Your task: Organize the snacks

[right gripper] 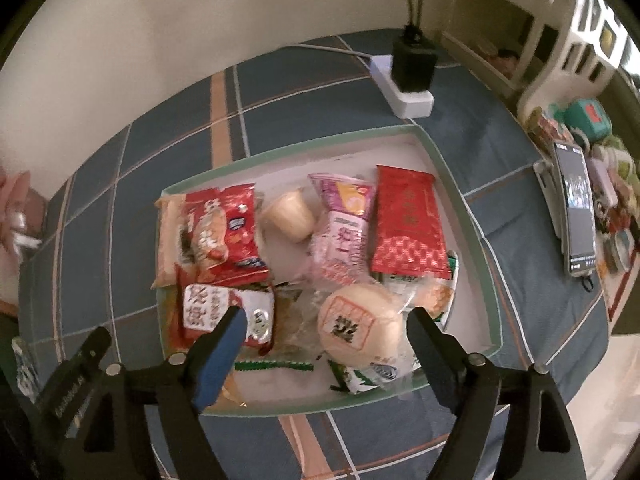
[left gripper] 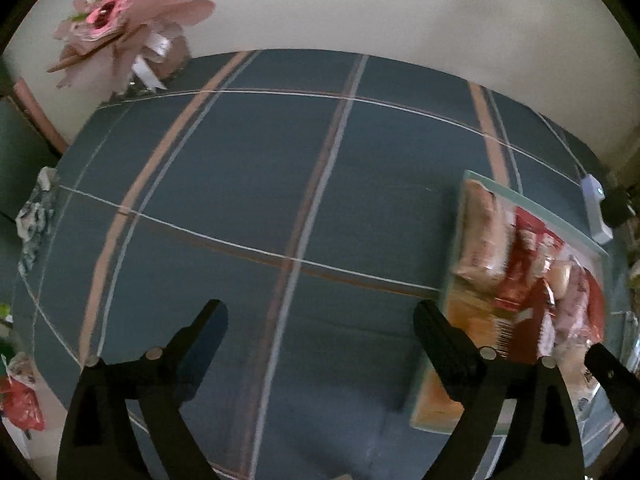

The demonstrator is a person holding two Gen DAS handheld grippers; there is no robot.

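The right gripper [right gripper: 324,330] is held with its jaws spread wide and nothing between them, above the near end of a green-rimmed tray [right gripper: 486,258]. Between its fingers a round wrapped bun [right gripper: 360,328] is seen lying in the tray. Beside the bun lies a red-and-white packet [right gripper: 218,310]; further in are a red chip bag [right gripper: 224,232], a pale jelly cup [right gripper: 289,216], a pink packet [right gripper: 340,236] and a red patterned packet [right gripper: 408,226]. Beyond the tray a white power strip [right gripper: 404,94] with a black adapter [right gripper: 412,66] is set; a phone [right gripper: 578,222] stands to the right. The left gripper [left gripper: 322,314] is likewise spread and empty, over the bare blue plaid tablecloth [left gripper: 240,168]. A wrapped bouquet [left gripper: 120,20] is seen at the far left corner.
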